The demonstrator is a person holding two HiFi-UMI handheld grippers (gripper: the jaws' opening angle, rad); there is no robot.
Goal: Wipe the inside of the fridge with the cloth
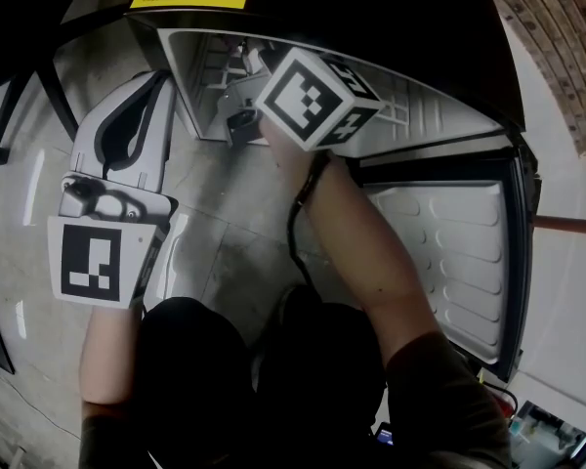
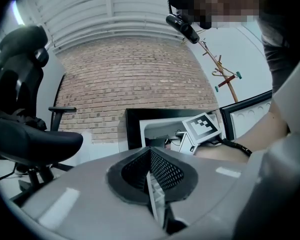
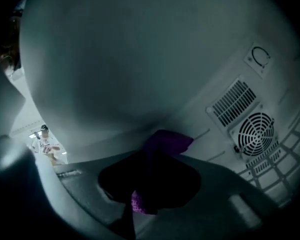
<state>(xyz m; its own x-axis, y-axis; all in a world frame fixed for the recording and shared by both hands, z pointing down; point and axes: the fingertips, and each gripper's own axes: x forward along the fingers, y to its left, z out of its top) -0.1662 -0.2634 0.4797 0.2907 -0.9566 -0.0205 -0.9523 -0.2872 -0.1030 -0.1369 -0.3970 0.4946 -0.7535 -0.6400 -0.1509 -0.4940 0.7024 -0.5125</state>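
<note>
The right gripper [image 3: 149,186] reaches into the open fridge [image 1: 439,115]. In the head view its marker cube [image 1: 317,96] covers its jaws, so they do not show there. In the right gripper view the jaws are pressed together on a purple cloth [image 3: 166,141]. Most of the cloth is lost in the dark between the jaw pads. Only a small piece near the base and the free end show. Its long axis runs along the jaws, and the free end points forward and a little to the right, toward the white inner wall [image 3: 140,59]. Whether it touches the wall cannot be told. A round fan grille [image 3: 257,131] and a slotted vent [image 3: 233,103] sit to the right on the back wall.

The left gripper [image 2: 151,166] is outside the fridge, above the floor [image 1: 225,213], with its jaws closed together and nothing between them. The fridge door [image 1: 449,252] stands open on the right, its lower edge cut off.
</note>
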